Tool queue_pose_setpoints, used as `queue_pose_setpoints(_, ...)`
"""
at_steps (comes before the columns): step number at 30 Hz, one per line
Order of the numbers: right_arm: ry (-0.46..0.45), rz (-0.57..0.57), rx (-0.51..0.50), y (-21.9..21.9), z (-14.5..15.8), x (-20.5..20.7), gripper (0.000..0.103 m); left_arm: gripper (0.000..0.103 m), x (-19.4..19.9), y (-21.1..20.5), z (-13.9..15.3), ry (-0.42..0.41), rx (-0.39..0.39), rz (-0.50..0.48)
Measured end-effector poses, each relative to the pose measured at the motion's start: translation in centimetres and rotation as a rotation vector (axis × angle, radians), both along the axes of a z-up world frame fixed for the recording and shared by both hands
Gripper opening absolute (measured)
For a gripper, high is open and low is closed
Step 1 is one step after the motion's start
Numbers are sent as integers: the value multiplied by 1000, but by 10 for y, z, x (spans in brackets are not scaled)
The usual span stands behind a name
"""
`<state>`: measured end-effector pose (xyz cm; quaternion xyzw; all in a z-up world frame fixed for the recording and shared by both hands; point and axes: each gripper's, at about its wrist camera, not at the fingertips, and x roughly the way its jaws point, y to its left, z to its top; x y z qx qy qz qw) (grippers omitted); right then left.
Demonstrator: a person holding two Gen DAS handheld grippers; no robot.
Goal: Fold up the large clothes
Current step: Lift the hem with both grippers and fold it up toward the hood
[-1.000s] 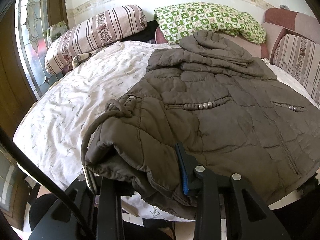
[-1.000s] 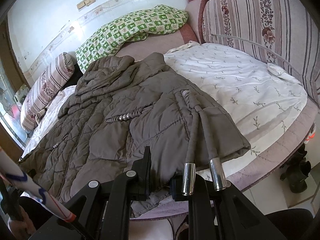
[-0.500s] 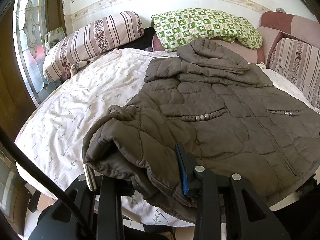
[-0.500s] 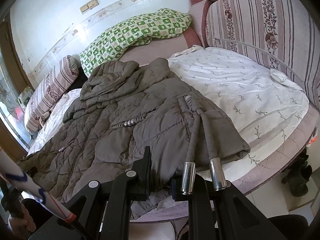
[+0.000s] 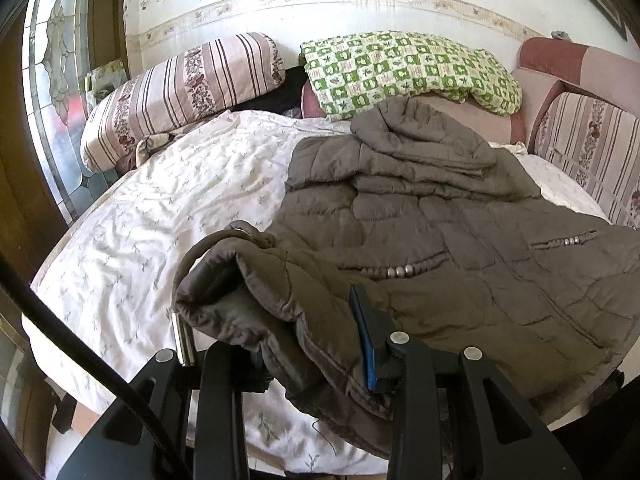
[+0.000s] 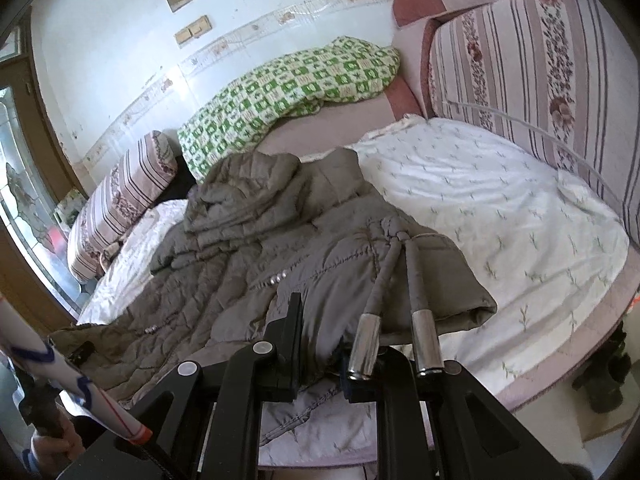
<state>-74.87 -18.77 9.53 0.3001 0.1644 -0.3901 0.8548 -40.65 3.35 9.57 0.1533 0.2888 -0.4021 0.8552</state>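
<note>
Pinching coat (image 5: 460, 248) hem: both tongs (image 5: 316, 344) (image 6: 320, 340); green quilt (image 5: 404, 68) behind hood.

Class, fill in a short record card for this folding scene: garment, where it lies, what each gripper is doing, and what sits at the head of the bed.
garment: brown quilted jacket, hood away from the cameras
surface: bed with white printed sheet
left gripper: shut on the jacket's hem corner
right gripper: shut on the other hem corner
drawcords: two metal-tipped cords hang over the right gripper
head of bed: striped bolster, green checked pillow

Home bedroom: round bed (image 5: 160, 216), striped pillow (image 5: 188, 92), green quilt (image 5: 408, 68).
</note>
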Motion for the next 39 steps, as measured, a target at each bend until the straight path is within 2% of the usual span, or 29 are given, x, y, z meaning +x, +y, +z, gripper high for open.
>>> queue_pose_setpoints(7,-5,20,-56,-15,30,13,15,31,15,-15,25,3,-24,-16)
queue_pose_setpoints(14,-11,25,-113,-43,68,36,15,31,43,-51,62,14,-58,-42)
queue_pose_setpoints(21,3,21,-161,-111,115,92,15,32,99,-112,101,80,-94,-64)
queue_pose_setpoints(24,29,11,-150,-155,126,129,15,38,133,-148,118,94,-109,-54)
queue_pose_setpoints(26,26,-1,-110,-189,126,151,15,45,160,-176,125,105,-113,-44)
queue_pose_setpoints(30,24,-35,-8,-259,110,195,15,48,210,-222,129,94,-94,1)
queue_pose_setpoints(36,42,-121,70,-331,78,233,15,48,268,-249,138,55,-118,83)
queue_pose_setpoints(39,54,-148,106,-356,61,242,15,49,275,-255,133,61,-117,63)
